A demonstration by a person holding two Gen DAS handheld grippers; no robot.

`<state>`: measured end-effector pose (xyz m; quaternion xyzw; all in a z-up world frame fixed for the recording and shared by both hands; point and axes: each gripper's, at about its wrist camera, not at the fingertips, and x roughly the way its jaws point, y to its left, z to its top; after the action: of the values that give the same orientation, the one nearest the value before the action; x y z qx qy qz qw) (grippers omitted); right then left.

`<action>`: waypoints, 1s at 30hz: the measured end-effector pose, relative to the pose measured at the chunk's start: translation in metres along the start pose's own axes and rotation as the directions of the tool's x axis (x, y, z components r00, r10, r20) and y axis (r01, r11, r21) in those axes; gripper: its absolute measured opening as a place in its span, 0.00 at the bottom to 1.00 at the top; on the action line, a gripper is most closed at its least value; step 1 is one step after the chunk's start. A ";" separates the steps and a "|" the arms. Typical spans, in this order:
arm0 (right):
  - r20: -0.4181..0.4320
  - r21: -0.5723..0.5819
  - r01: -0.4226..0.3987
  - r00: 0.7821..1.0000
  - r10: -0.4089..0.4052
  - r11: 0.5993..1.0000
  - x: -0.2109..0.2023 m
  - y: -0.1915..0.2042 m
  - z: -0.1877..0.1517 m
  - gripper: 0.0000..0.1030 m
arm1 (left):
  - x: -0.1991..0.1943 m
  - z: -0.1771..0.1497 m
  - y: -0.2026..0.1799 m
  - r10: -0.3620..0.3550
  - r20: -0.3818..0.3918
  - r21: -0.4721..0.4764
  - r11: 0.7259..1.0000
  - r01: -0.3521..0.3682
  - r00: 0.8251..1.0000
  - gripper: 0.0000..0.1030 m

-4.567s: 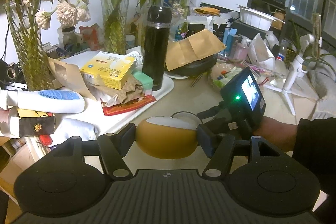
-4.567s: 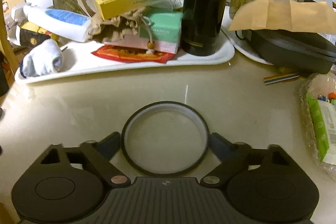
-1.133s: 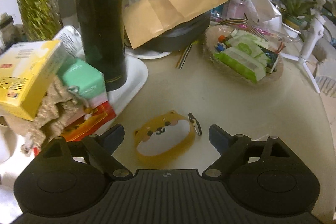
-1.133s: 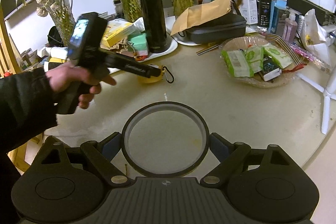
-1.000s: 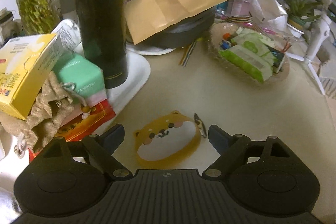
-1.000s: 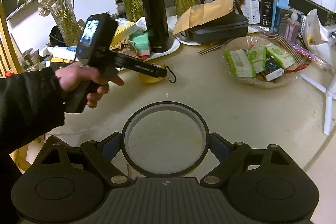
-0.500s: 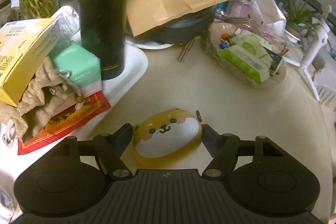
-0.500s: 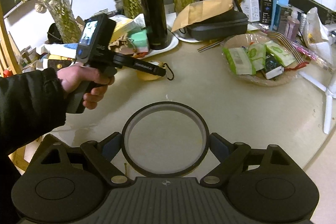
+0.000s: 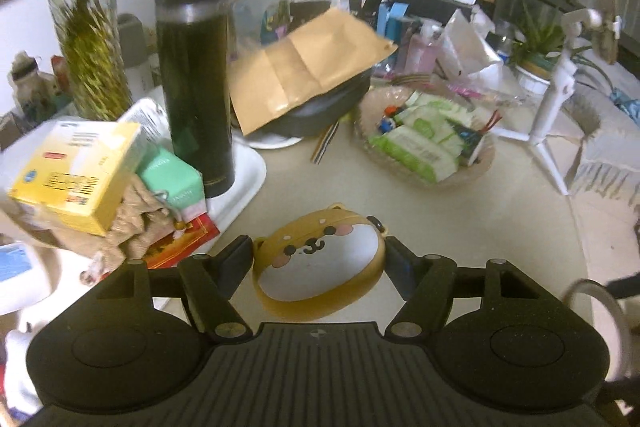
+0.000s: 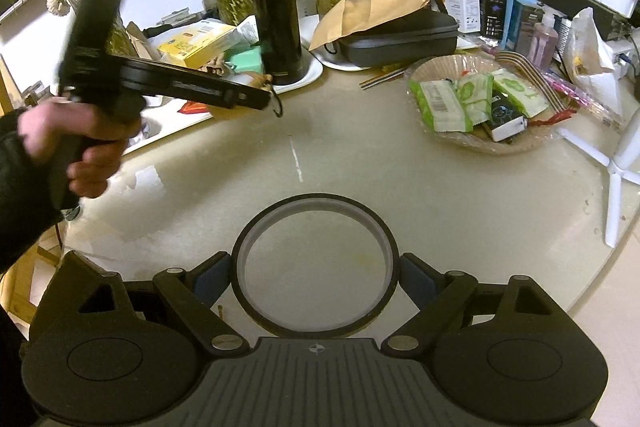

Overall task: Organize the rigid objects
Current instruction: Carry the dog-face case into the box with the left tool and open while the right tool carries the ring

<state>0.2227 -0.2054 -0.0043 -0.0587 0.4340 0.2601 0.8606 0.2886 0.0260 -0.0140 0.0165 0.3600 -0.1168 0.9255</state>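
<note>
My left gripper (image 9: pixel 319 259) is shut on a yellow dog-face case (image 9: pixel 320 263) with a white front and a black clip, held above the beige table (image 9: pixel 460 227). It also shows in the right wrist view (image 10: pixel 256 95), raised near the white tray (image 10: pixel 308 71), with the case mostly hidden behind its fingers. My right gripper (image 10: pixel 315 277) is shut on a black-rimmed round lid (image 10: pixel 315 271), held above the table's near side. The lid's edge shows in the left wrist view (image 9: pixel 600 311).
The white tray (image 9: pixel 248 171) holds a black thermos (image 9: pixel 196 79), a yellow box (image 9: pixel 76 171), a green box (image 9: pixel 172 179) and a burlap pouch. A basket of packets (image 9: pixel 424 147), a dark case under a brown envelope (image 9: pixel 304 71), plant vases and a white tripod (image 9: pixel 548 123) stand around.
My left gripper closed on the dog-face case and lifted it off the table, moving up and back. My right gripper keeps holding the round lid.
</note>
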 end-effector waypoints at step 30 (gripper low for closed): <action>0.063 0.010 -0.034 0.997 0.033 0.999 -0.030 0.019 -0.019 0.88 | -0.140 -0.080 -0.058 0.001 0.026 0.001 1.000 -0.001 1.000 0.68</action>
<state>0.1848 -0.2079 0.0097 -0.0383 0.4089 0.2739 0.8697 0.1226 0.0075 0.0243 0.0156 0.3479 -0.1166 0.9301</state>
